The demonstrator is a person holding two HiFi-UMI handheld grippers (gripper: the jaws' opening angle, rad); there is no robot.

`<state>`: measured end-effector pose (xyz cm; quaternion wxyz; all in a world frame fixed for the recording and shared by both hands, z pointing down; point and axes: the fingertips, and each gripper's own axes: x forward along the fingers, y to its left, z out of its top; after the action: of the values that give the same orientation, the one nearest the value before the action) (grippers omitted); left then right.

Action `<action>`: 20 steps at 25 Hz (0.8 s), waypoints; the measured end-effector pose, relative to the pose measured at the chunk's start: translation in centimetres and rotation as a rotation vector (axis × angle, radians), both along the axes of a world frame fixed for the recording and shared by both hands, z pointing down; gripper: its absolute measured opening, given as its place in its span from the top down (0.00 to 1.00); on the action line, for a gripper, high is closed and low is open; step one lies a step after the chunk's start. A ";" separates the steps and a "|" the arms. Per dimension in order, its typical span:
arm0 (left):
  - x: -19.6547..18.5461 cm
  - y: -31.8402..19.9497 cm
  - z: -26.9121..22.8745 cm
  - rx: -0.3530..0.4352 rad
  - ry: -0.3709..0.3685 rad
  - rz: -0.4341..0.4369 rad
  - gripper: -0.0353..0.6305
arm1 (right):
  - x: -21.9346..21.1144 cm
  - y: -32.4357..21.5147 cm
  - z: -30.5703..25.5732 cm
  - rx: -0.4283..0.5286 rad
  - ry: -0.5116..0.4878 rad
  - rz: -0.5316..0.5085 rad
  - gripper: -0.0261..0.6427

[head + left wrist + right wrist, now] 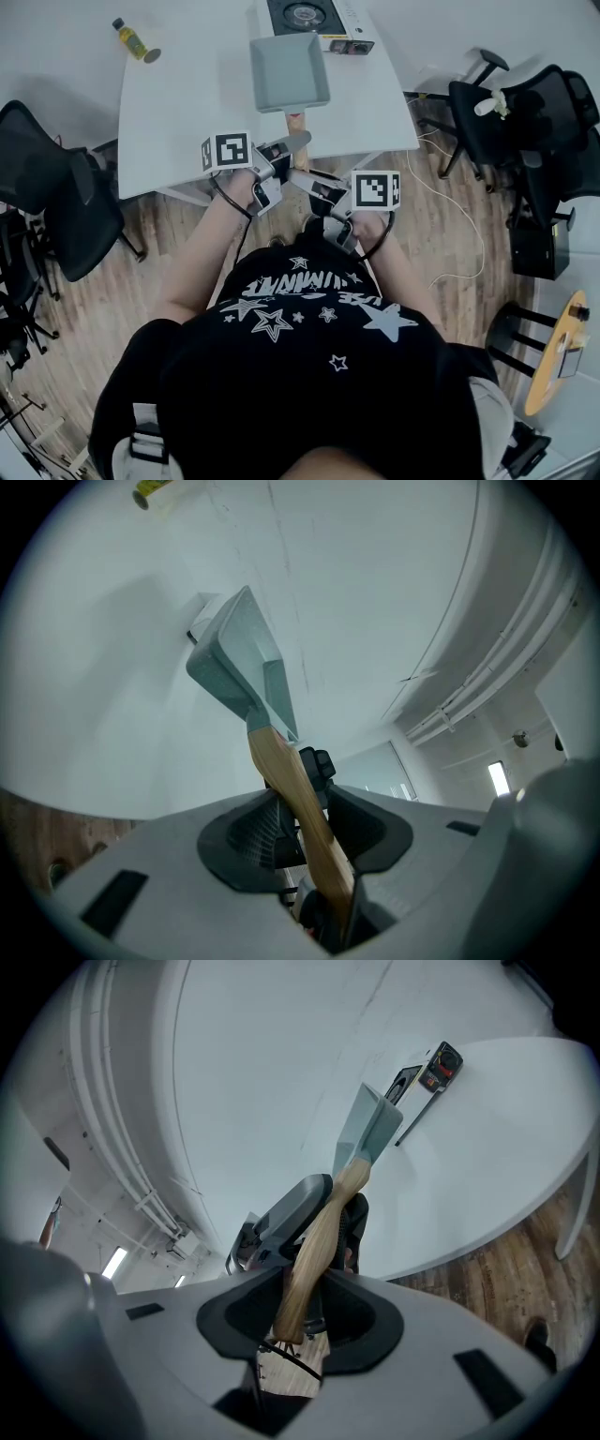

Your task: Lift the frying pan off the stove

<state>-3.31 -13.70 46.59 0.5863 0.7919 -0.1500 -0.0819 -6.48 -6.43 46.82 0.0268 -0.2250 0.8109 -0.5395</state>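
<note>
Left gripper [302, 825], right gripper [300, 1309]: each clamped on wooden handle [296, 123] of grey frying pan [289, 70]. Stove [330, 15] label, bottle [131, 39] label: too small to read.

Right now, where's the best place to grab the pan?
By its wooden handle, coming from the near edge of the table: it sticks straight out of the pan toward you, long and narrow. The left gripper and right gripper clamp it.
</note>
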 end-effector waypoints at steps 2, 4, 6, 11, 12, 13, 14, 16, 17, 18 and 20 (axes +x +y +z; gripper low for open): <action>0.0 0.0 0.1 0.000 -0.003 -0.002 0.70 | -0.2 0.0 -0.2 0.008 -0.018 -0.007 0.78; -0.1 0.1 0.1 0.001 -0.008 -0.008 0.70 | -0.6 0.0 -0.7 0.024 -0.050 -0.024 0.78; -0.1 0.1 0.2 0.001 -0.013 -0.020 0.70 | -0.7 0.1 -0.9 0.022 -0.071 -0.033 0.78; 0.8 0.7 0.1 -0.019 -0.016 -0.053 0.70 | -0.1 0.7 -2.0 0.036 -0.130 -0.067 0.77; 1.0 1.1 0.0 -0.023 -0.014 -0.060 0.70 | 0.2 1.1 -2.0 0.034 -0.127 -0.073 0.77; 1.3 1.5 -0.1 -0.025 -0.013 -0.066 0.70 | 0.7 1.6 -1.8 0.021 -0.107 -0.071 0.77; 1.5 2.0 -0.1 -0.024 -0.012 -0.070 0.70 | 1.3 2.0 -1.3 0.003 -0.080 -0.066 0.77; 2.0 2.8 -0.2 -0.020 -0.015 -0.071 0.70 | 2.0 2.9 -1.1 -0.007 -0.067 -0.067 0.77; 2.2 3.2 -0.2 -0.018 -0.015 -0.071 0.70 | 2.0 3.3 -1.3 -0.001 -0.076 -0.072 0.77; 2.4 3.5 -0.3 -0.016 -0.014 -0.072 0.70 | 2.1 3.7 -1.4 0.005 -0.083 -0.076 0.77; 2.7 4.1 -0.4 -0.016 -0.008 -0.076 0.70 | 2.4 4.2 -1.7 0.016 -0.092 -0.082 0.77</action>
<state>-0.65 -9.65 46.17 0.5882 0.7814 -0.1831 -0.0996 -4.06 -2.21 45.08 0.0437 -0.1661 0.8217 -0.5435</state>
